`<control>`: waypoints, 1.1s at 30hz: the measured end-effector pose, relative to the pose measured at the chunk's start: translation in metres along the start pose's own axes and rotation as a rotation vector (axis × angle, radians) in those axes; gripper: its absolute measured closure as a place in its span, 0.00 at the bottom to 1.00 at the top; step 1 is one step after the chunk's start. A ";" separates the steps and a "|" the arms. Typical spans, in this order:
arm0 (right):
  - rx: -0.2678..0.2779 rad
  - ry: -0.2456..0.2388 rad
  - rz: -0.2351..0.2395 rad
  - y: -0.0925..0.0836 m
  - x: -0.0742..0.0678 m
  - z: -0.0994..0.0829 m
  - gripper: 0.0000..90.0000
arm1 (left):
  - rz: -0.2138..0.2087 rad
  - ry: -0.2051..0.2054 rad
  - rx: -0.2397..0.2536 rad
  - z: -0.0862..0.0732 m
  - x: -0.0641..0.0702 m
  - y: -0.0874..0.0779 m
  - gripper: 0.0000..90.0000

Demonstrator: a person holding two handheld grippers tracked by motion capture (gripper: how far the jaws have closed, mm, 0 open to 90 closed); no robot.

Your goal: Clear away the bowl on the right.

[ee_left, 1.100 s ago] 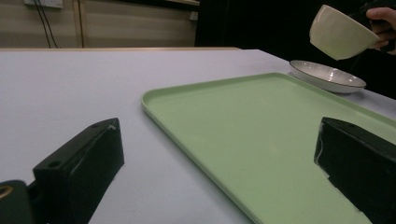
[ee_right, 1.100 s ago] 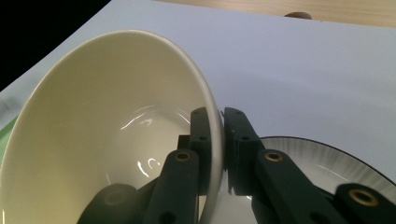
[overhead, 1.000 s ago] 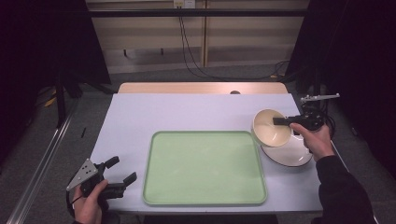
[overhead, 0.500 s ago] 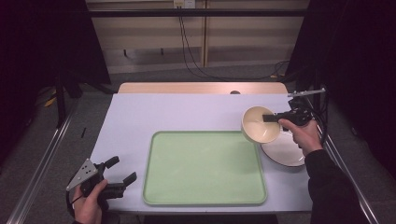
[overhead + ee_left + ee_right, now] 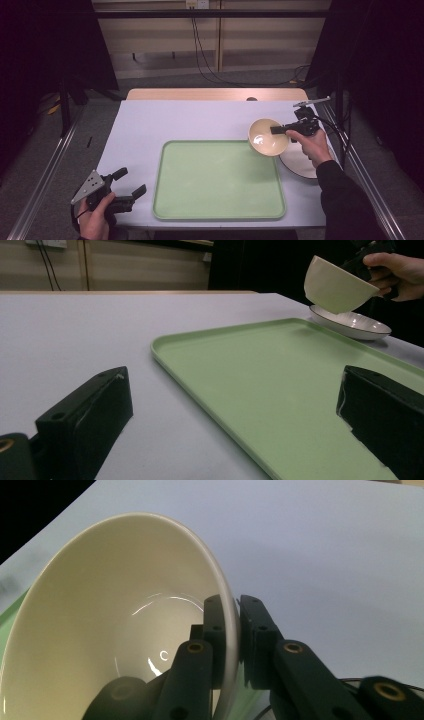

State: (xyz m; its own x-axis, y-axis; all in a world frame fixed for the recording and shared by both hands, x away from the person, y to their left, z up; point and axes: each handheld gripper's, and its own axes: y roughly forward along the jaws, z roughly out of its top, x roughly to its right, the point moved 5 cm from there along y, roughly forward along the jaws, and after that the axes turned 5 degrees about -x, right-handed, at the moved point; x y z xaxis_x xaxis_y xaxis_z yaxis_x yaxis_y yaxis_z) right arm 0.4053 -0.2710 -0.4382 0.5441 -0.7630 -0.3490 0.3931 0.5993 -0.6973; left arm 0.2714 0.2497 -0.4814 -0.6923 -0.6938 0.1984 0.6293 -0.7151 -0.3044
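So here's what we've got: the right tool [image 5: 278,129] is clamped on the rim of a cream bowl [image 5: 268,137], one jaw inside and one outside the wall, which we can see really clearly in the right gripper view, where the bowl [image 5: 115,625] sits tipped on its side with its glossy inside facing the camera. From the high view, the bowl is held up off the counter [image 5: 180,120], over the far right corner of the green tray [image 5: 215,182], tilted a bit. Just to the right of the tray there's a white plate [image 5: 300,162] lying flat on the counter, partly under the person's right hand [image 5: 311,145]. The left gripper view backs this up: the bowl [image 5: 335,285] hangs in the air just above the plate [image 5: 350,322], not touching it, and the plate has a thin dark line around its edge. Over on our other side, the left tool [image 5: 131,186] is near the front left corner of the counter, just beside the tray, jaws spread wide with nothing between them. In its own view those two black jaws sit well apart, one over bare counter and one over the tray [image 5: 280,390]. The tray itself has nothing on it.
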 end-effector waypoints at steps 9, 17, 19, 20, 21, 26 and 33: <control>-0.034 0.003 -0.019 0.007 0.001 -0.003 0.92 | 0.001 0.005 -0.005 0.000 -0.001 -0.001 0.02; -0.064 0.015 -0.012 0.020 0.003 -0.007 0.92 | -0.001 0.005 -0.006 -0.001 -0.001 -0.001 0.02; -0.072 0.013 -0.013 0.022 0.003 -0.008 0.92 | -0.002 0.006 -0.006 -0.001 -0.001 -0.001 0.02; -0.074 0.014 -0.016 0.022 0.003 -0.009 0.92 | -0.003 0.005 -0.004 0.000 0.000 -0.001 0.02; -0.079 0.014 -0.015 0.024 0.003 -0.009 0.92 | -0.002 0.004 -0.004 0.000 0.000 -0.001 0.02; -0.091 0.014 -0.020 0.029 0.003 -0.011 0.92 | -0.003 0.004 -0.005 0.000 0.000 -0.001 0.02; -0.112 0.012 -0.030 0.037 0.004 -0.013 0.92 | -0.004 0.004 -0.005 -0.001 0.000 -0.001 0.02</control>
State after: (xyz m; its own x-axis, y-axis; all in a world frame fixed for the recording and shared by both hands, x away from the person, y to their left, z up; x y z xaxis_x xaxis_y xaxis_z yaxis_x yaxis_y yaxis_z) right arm 0.4127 -0.2543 -0.4734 0.5239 -0.7833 -0.3345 0.3231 0.5461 -0.7729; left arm 0.2709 0.2506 -0.4817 -0.6960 -0.6908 0.1961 0.6250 -0.7172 -0.3081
